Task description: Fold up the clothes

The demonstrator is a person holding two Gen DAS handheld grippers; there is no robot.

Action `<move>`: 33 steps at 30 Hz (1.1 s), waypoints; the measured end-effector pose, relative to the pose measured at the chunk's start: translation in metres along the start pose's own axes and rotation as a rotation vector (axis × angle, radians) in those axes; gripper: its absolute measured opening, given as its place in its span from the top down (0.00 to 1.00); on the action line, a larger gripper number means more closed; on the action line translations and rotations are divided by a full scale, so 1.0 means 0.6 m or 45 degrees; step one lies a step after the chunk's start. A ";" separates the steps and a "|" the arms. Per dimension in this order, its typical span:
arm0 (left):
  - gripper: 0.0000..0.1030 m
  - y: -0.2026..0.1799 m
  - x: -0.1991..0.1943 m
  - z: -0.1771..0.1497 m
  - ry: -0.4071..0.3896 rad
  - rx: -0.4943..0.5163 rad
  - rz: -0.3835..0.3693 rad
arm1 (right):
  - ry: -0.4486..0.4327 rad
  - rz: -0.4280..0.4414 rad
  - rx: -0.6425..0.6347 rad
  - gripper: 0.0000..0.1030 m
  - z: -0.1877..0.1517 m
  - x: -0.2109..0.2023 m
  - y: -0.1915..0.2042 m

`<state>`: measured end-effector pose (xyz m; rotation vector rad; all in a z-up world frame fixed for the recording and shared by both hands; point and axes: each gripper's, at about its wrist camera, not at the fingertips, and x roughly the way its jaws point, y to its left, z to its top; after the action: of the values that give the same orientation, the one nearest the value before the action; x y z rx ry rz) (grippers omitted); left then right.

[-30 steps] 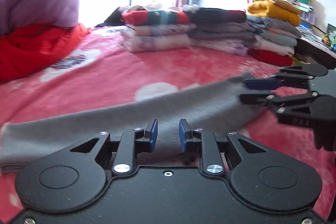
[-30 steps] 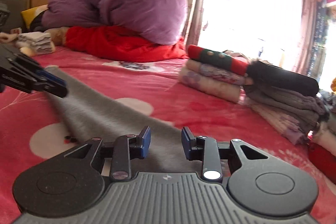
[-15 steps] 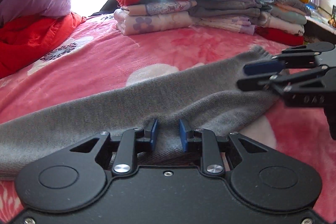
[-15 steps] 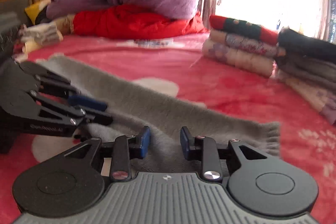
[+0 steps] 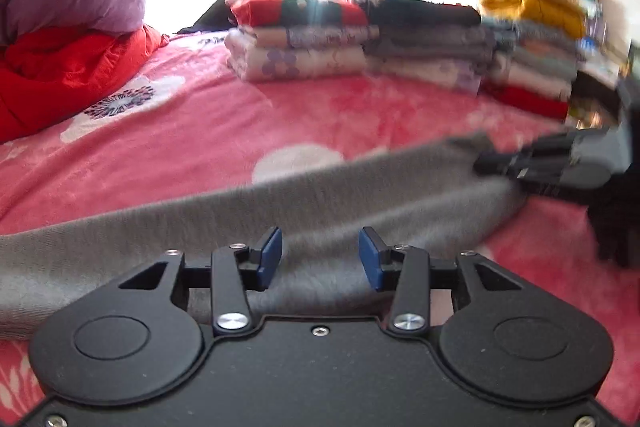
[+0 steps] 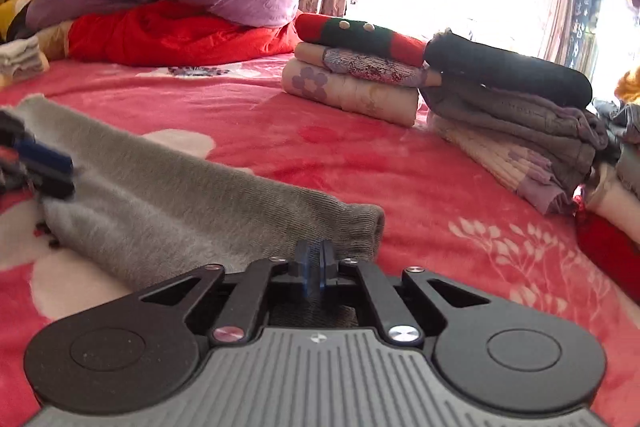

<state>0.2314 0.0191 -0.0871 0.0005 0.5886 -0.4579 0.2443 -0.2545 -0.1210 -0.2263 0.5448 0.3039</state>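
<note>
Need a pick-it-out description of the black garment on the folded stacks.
Start at the pink floral bedspread and find the row of folded stacks by the bright window. The black garment tops the middle stack, right of the red-and-green knit. It is the only plain black piece, rolled thick over grey folds.

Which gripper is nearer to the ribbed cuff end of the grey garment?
Right. The right gripper is closed just beside the ribbed cuff of the grey garment. The left gripper, jaws opening, is over the garment's middle, farther along.

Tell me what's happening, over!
Right gripper shut on grey garment's end. Left gripper opening, fingers clear of the cloth. Nothing in the way on pink blanket.
</note>
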 end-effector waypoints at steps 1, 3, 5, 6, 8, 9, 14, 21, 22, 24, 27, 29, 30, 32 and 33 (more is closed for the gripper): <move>0.59 -0.002 0.007 -0.001 0.018 0.000 -0.012 | 0.010 0.003 0.021 0.96 0.001 0.005 -0.005; 0.56 -0.013 0.032 -0.014 0.126 0.057 0.016 | 0.019 0.005 0.092 0.98 0.007 0.015 -0.015; 0.56 -0.012 0.033 -0.014 0.130 0.045 0.019 | 0.004 -0.006 0.102 0.98 0.012 0.010 -0.009; 0.57 -0.008 0.027 -0.007 0.104 0.011 0.010 | -0.003 -0.011 0.106 0.97 0.014 0.007 -0.005; 0.57 -0.008 0.013 0.003 -0.010 -0.007 0.007 | -0.058 -0.004 0.056 0.85 0.022 -0.010 0.019; 0.57 -0.010 0.011 0.005 -0.048 -0.006 0.013 | -0.091 0.031 -0.003 0.85 0.027 -0.019 0.039; 0.57 -0.037 0.065 -0.022 0.079 0.098 0.086 | -0.078 0.177 -0.281 0.87 0.027 0.001 0.154; 0.48 -0.021 0.049 -0.020 0.073 0.135 0.121 | -0.024 0.097 -0.402 0.77 0.021 0.014 0.183; 0.48 -0.012 0.042 -0.021 0.071 0.124 0.134 | -0.024 0.079 -0.394 0.68 0.019 0.014 0.174; 0.48 0.012 0.025 -0.023 0.065 0.100 0.182 | -0.020 0.035 -0.287 0.53 0.023 0.017 0.140; 0.48 0.077 -0.006 -0.025 0.064 -0.016 0.352 | -0.021 -0.013 -0.035 0.54 0.025 0.010 0.068; 0.50 0.135 -0.031 -0.026 0.067 -0.177 0.469 | -0.011 -0.051 0.055 0.76 0.019 0.001 0.030; 0.51 0.157 -0.045 -0.028 0.059 -0.236 0.542 | -0.003 -0.050 0.084 0.80 0.014 0.001 0.015; 0.52 0.193 -0.073 -0.034 0.030 -0.331 0.703 | 0.008 -0.036 0.131 0.82 0.004 0.005 0.005; 0.53 0.204 -0.087 -0.037 0.008 -0.376 0.783 | -0.001 -0.052 0.122 0.82 0.002 0.007 0.008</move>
<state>0.2320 0.1541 -0.0934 -0.0958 0.6241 0.2277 0.2464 -0.2485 -0.1231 -0.1444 0.5519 0.2379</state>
